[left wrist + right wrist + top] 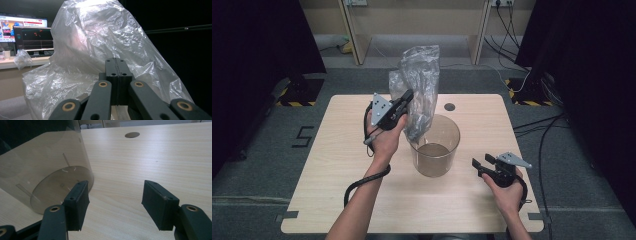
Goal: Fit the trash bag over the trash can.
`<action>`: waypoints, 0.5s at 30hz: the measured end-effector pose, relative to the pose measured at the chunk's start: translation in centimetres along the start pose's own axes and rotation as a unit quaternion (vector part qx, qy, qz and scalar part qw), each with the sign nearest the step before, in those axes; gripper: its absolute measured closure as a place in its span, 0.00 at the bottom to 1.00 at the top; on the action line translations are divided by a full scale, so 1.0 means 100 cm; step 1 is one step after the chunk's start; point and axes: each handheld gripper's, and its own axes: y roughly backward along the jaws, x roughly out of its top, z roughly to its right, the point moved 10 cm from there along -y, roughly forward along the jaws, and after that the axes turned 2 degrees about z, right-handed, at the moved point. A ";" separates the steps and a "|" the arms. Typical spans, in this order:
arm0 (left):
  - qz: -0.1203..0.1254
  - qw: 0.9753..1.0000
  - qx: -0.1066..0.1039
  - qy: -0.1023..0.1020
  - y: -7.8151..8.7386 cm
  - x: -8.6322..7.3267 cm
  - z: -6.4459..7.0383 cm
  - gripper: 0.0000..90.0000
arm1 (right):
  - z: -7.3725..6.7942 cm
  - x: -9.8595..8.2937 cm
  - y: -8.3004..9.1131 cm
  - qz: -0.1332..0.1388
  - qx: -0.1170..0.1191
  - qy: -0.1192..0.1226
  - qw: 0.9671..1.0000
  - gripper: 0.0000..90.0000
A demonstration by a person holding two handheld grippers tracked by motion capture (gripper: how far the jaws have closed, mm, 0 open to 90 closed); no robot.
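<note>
Left gripper (406, 96) raised above the table's (342, 150) far left part, jaws pressed together on a fold of the clear plastic bag (419, 85), as seen closely in the left gripper view (115, 62) with the crinkled bag (100, 45) billowing up behind the pinch. Bag hanging with its lower end dipping into the clear round bin (435, 146), upright at the table's centre, just right of that hand. Right gripper (480, 164) low over the near right of the table, jaws spread apart and holding nothing, near the bin's (45, 170) base and apart from it.
</note>
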 end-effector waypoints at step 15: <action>-0.009 1.000 0.001 -0.013 -0.025 -0.008 0.005 1.00 | 0.000 0.001 0.000 0.002 0.002 0.000 1.000 0.43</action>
